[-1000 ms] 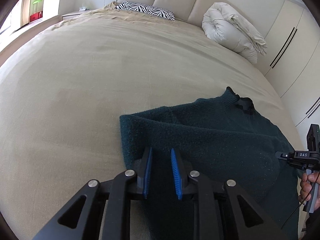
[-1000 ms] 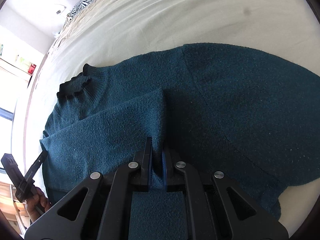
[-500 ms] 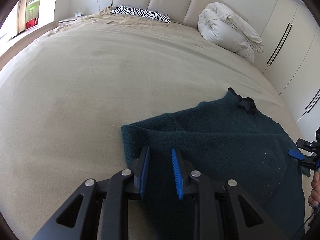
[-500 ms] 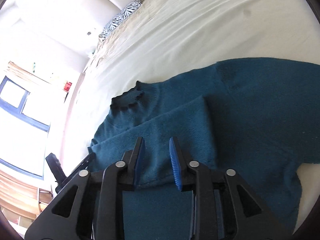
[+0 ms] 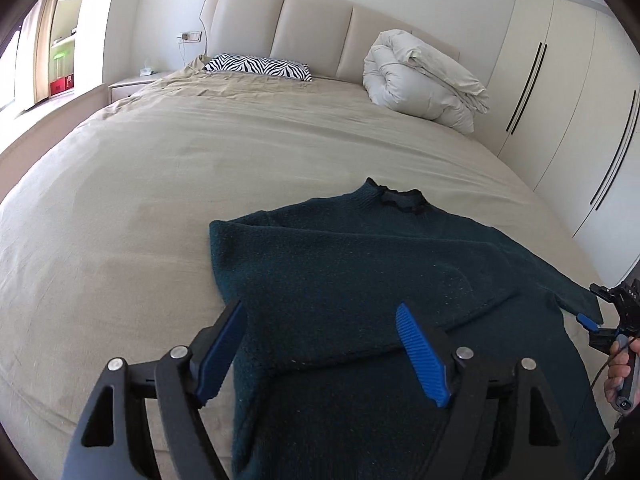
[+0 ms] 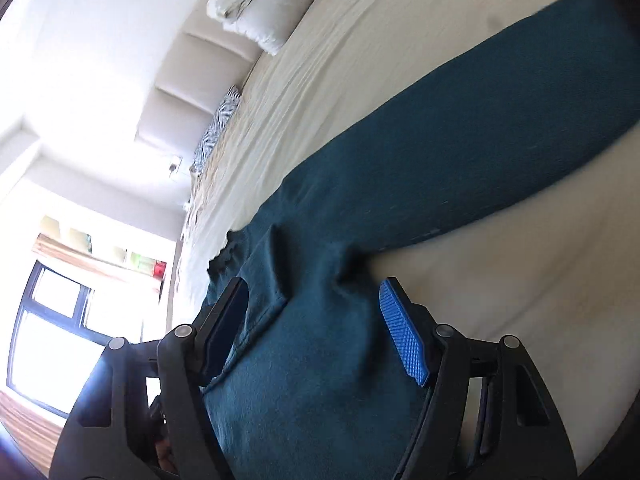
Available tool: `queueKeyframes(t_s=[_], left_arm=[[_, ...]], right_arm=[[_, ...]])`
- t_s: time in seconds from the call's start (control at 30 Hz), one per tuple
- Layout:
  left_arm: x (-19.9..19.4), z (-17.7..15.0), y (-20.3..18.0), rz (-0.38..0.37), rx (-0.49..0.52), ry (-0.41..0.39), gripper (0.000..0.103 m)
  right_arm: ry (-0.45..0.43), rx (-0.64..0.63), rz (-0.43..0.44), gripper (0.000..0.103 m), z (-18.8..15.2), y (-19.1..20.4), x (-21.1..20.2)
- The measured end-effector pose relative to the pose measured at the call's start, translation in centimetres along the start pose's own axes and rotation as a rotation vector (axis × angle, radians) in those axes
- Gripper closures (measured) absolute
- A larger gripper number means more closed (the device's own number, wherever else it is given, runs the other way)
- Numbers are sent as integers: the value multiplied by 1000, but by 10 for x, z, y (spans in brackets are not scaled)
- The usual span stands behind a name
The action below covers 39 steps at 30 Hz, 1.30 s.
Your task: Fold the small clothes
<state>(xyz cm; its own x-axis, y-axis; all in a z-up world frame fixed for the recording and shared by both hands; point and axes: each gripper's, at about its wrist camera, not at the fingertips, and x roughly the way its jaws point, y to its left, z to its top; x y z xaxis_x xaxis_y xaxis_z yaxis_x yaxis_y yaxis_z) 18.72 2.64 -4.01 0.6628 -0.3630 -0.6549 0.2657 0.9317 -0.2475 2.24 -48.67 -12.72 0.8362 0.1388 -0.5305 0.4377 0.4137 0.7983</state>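
Note:
A dark teal sweater (image 5: 360, 280) lies flat on the beige bed (image 5: 160, 168), collar toward the headboard, with one sleeve folded across its body. My left gripper (image 5: 320, 306) hovers over the sweater's lower left part; its jaws are opening, and no cloth is pinched between the blue pads. My right gripper (image 6: 313, 284) is rolled sideways above the sweater (image 6: 440, 152) near its armpit. Its jaws are opening too, and nothing is pressed between them. In the left wrist view the right gripper (image 5: 592, 306) shows at the sweater's right edge, held by a hand (image 5: 618, 372).
A zebra pillow (image 5: 258, 66) and a folded white duvet (image 5: 420, 80) lie by the padded headboard (image 5: 312, 28). Wardrobe doors (image 5: 560, 100) line the bed's right side. A nightstand (image 5: 132, 84) and a bright window (image 6: 60, 320) are on the left.
Both grippers went from nearly shut to wide open. The right one released its fold of cloth, swung sideways and rolled. The left one pulled back and rose.

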Motion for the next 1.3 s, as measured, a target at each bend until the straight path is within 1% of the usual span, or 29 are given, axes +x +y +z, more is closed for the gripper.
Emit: queueKeyframes(t_s=[0.03,0.1,0.2,0.3,0.4,0.47,0.5,0.53,0.57,0.6,0.63,0.67,0.73,0.8,0.87,0.9,0.97,1.03,1.07,1.1,1.13,1.17,1.27,1.3], left_arm=[[-6,-5,-11,-18,14,0,19],[-10,-12,-31,-49,32,16,19],[-3,-21,-53,-93,14,75,19],[7,-26,-67,-137,-34,114,19],[16,-27,-82,-157,-47,140,19],[20,-26,-89,-172,-52,150,19],[22,-26,-91,-177,-51,155,19],[24,-25,-94,-184,-53,159,19],[26,-24,-94,-195,-58,164,19],[28,-23,-94,-205,-67,170,19],[30,-22,-93,-212,-78,176,19],[31,-22,-91,-219,-88,179,19],[33,-20,-86,-230,-112,182,19],[35,-18,-83,-245,-133,182,19],[34,-16,-79,-267,-160,175,19],[34,-14,-77,-279,-177,169,19],[35,-12,-71,-310,-226,165,19],[40,-11,-66,-352,-282,175,19],[42,-11,-63,-373,-312,179,19],[45,-12,-60,-390,-340,187,18],[48,-13,-58,-409,-365,196,18],[51,-14,-57,-427,-384,204,17],[63,-17,-58,-454,-426,229,13],[68,-19,-59,-460,-437,249,12]], right_arm=[[-52,69,-10,36,11,-24,-22],[-151,189,-59,36,28,-70,-60],[-244,316,-3,41,47,-120,-99],[-294,353,20,42,65,-136,-112],[-295,390,43,42,87,-149,-108],[-297,396,40,49,105,-159,-109],[-297,395,24,54,111,-159,-105],[-296,392,0,66,118,-160,-103],[-294,387,-25,75,124,-160,-102],[-288,370,-48,78,131,-158,-100],[-275,340,-83,83,135,-151,-98],[-262,297,-121,88,136,-139,-96],[-239,144,-199,89,136,-99,-90],[-215,-43,-279,92,125,-39,-75],[-156,-254,-311,92,102,30,-49],[-127,-385,-332,92,83,70,-32],[-63,-647,-363,92,33,136,2],[-12,-887,-382,93,-32,187,36],[9,-1012,-410,93,-67,205,53],[23,-1126,-444,93,-99,218,70],[46,-1209,-464,93,-128,226,86],[81,-1252,-471,93,-152,225,99],[199,-1261,-502,93,-188,212,136],[213,-1248,-504,92,-204,197,130]])
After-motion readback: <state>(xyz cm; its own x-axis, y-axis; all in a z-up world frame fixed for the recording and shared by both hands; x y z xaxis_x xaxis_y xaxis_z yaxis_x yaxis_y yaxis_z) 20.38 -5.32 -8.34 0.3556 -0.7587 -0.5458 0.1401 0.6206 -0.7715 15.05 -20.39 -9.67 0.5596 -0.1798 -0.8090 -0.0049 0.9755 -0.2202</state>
